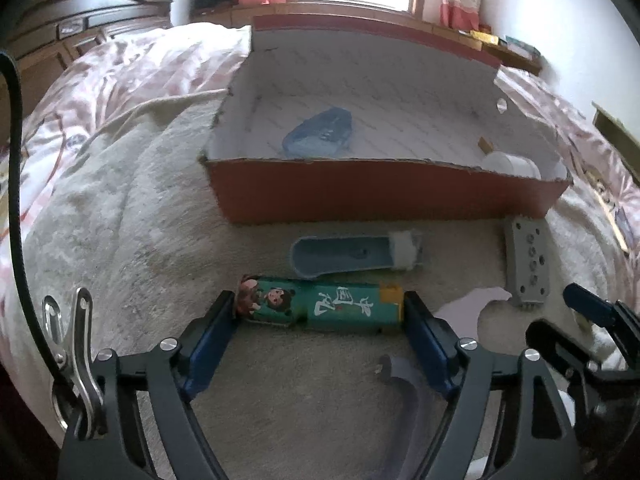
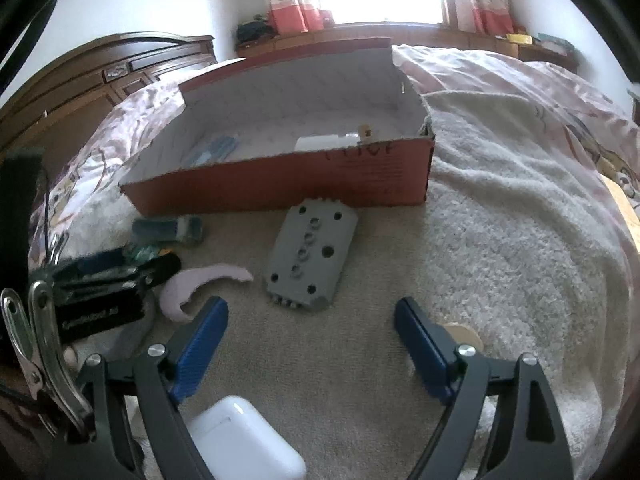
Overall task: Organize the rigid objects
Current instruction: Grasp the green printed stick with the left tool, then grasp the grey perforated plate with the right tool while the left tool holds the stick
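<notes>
A teal carton [image 1: 320, 306] with cartoon figures lies crosswise on the cream blanket, lengthwise between the blue pads of my left gripper [image 1: 320, 314]. The jaws stand wide and the pad tips sit right at its two ends; I see no squeeze. Behind it lies a light-blue scoop-shaped piece [image 1: 348, 254] with a white fuzzy end. My right gripper [image 2: 312, 312] is open with nothing between its fingers. Just ahead of it a grey studded block [image 2: 310, 258] lies flat. The red cardboard box [image 1: 380, 192] stands beyond, with a blue clear item [image 1: 320, 136] and a white round item [image 1: 512, 166] inside.
A pink crescent piece [image 2: 200, 284] lies left of the grey block. A white rounded case [image 2: 244, 440] sits under the right gripper's left finger, and a beige disc [image 2: 464, 334] peeks out behind its right finger. A pink patterned quilt, a wooden headboard and a window ledge surround the blanket.
</notes>
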{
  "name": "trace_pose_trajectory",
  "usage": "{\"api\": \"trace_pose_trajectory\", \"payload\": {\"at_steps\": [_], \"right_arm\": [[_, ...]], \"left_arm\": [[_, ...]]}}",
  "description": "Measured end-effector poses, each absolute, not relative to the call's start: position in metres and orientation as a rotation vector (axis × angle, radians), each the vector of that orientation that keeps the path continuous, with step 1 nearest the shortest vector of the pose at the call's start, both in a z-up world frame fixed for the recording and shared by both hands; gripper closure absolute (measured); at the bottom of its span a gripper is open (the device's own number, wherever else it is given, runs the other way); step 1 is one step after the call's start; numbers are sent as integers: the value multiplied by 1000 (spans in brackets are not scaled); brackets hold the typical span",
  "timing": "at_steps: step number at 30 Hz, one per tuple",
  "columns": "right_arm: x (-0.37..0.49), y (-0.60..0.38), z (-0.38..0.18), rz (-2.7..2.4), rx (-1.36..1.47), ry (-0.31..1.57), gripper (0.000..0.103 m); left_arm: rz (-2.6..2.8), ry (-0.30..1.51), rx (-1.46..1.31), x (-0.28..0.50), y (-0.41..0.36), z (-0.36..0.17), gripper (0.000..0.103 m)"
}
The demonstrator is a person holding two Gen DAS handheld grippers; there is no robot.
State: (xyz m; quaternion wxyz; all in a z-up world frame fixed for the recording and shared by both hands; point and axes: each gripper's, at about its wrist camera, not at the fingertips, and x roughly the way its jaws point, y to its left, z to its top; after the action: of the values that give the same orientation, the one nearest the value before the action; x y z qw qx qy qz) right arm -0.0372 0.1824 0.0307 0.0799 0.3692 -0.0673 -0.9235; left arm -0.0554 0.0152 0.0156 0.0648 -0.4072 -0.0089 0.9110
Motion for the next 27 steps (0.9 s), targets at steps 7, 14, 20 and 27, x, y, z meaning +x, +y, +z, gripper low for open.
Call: {"api": "trace_pose_trajectory", "payload": {"at_steps": [7,14,20,27], "right_arm": [[-59,174,38,-2807,1128,-176,15],[-75,165,36,-2861,1201,-107,52],[-62,166,40,-2801,1182,-87,58],[-46,169,33,-2727,1200,-51,58]], "left_arm": [[2771,-21,-1207,-51,14,12,20],[2769,-39,-1193,-51,11,12,20],[2768,-41,-1193,-50,12,11,20],[2768,-40,-1193,-50,12,11,20]]}}
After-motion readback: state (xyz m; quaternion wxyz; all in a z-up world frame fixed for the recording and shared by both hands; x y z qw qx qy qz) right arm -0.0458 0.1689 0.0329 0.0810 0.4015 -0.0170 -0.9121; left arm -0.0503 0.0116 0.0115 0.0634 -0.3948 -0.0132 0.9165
